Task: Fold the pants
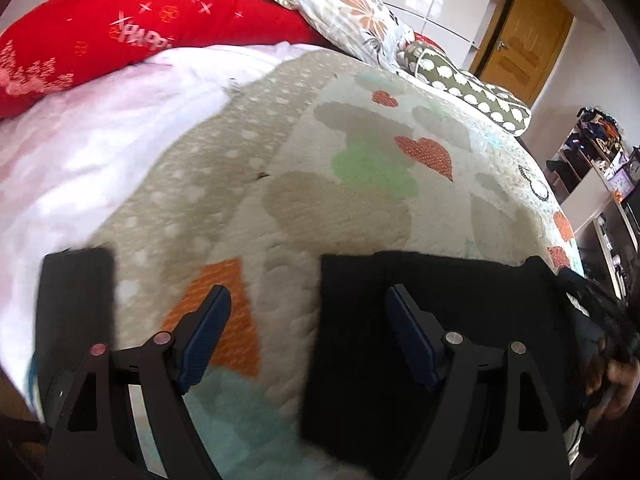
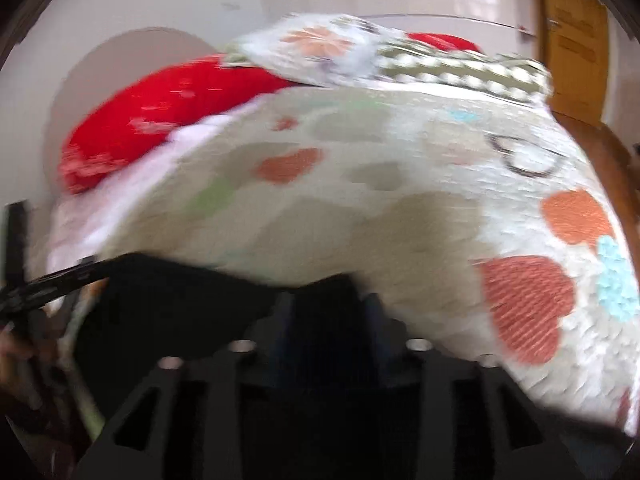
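Black pants (image 1: 420, 320) lie near edge of bed quilt (image 1: 360, 208). Soft, limp, light; best pinched at corners. Left tongs (image 1: 308, 332) spread, empty. Right tongs (image 2: 328, 320) blurred, possibly pinching cloth; cannot tell.

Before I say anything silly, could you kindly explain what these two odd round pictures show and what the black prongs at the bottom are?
Each picture comes from a fisheye camera on a hand-held two-finger tool, looking along its fingers. A person holds one in each hand. The left tool stands open, empty, above a heart-patterned quilt on a bed. Black pants lie on the quilt, with a red pillow behind. The right tool's picture is blurred: dark cloth sits at its fingers, but whether it grips it I cannot tell.
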A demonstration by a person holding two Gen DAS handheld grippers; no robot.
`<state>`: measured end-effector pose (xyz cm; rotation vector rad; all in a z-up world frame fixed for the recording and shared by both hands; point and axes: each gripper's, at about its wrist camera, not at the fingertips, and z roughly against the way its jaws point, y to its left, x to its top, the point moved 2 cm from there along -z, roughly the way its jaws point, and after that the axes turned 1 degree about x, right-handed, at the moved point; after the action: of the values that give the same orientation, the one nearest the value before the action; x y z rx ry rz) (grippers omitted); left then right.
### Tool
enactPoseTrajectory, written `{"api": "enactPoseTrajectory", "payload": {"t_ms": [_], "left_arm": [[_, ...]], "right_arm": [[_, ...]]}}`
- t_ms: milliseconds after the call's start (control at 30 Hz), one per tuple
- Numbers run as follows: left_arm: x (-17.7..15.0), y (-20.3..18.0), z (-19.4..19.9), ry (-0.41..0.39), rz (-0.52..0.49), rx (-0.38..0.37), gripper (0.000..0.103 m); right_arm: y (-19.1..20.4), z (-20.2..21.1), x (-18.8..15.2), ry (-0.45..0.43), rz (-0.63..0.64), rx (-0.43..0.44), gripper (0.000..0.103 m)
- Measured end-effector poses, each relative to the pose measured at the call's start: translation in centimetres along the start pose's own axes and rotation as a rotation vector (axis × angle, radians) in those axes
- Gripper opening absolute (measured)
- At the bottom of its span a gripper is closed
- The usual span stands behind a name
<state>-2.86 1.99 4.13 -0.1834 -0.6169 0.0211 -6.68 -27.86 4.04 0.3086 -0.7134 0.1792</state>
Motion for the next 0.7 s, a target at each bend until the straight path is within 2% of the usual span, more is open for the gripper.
{"api": "enactPoseTrajectory", "payload": {"t_ms": [133, 267, 400, 500, 600, 667, 700], "left_arm": [[-1.2, 1.3, 0.6, 0.021, 0.041, 0.006, 0.08], [-2.6, 1.5, 0.4, 0.056, 0.053, 0.006, 0.08], [-3.3, 1.6, 1.2, 0.042, 0.064, 0.007, 0.08], [-3.5, 2.6, 1.8, 0.033, 0.098, 0.017, 0.08], [-3.6, 3.5, 2.1, 0.027, 0.122, 0.035, 0.08], [-3.7, 4.2, 2.1, 0.031, 0.145, 0.038, 0.08], [-3.8, 4.3, 2.2, 0.032, 0.151, 0.037, 0.08]], "right_arm": [[7.2, 0.2, -2.2, 0.047, 0.176, 0.154, 0.063], [11.6, -1.0, -3.8, 0.083, 0.256, 0.201, 0.065], [15.0, -1.4, -4.7, 0.077, 0.303, 0.234, 0.067], [17.9, -1.6, -5.6, 0.044, 0.417, 0.184, 0.078], [20.4, -3.6, -6.3, 0.026, 0.545, 0.039, 0.078], [21.0, -5.8, -6.6, 0.046, 0.606, -0.069, 0.075], [20.7, -6.5, -6.5, 0.068, 0.59, -0.073, 0.063]]}}
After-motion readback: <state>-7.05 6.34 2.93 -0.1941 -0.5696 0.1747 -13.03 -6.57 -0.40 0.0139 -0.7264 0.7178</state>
